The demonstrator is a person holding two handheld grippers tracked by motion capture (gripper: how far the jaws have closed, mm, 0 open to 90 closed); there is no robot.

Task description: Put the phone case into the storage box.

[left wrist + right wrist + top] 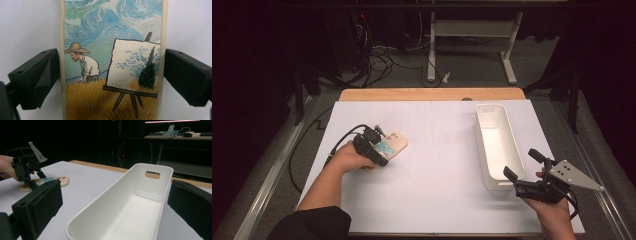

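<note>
phone case (pixel 112 62) sits between the jaws of the left gripper (pixel 374 147), which straddle its two long edges; the left jaw looks pressed to the cream rim while a sliver of white seems to show beside the right one, so i cannot tell whether the grip has closed. judging from this, the step in hand is the pick-up of the case, and the next move calls for a firm squeeze across its narrow width, then a level lift so the flat thing does not pivot out. the case lies flat on the white surface (pixel 437 165) at its left side, printed face up: a straw-hatted painter bent in a yellow field, an easel with a cypress canvas, swirling blue sky, cream border. well apart to the right, the right gripper (pixel 532 172) hangs with its jaws spread wide and empty, just beside the near end of a long white bin (pixel 130 205), probably where the case is meant to go.
</note>
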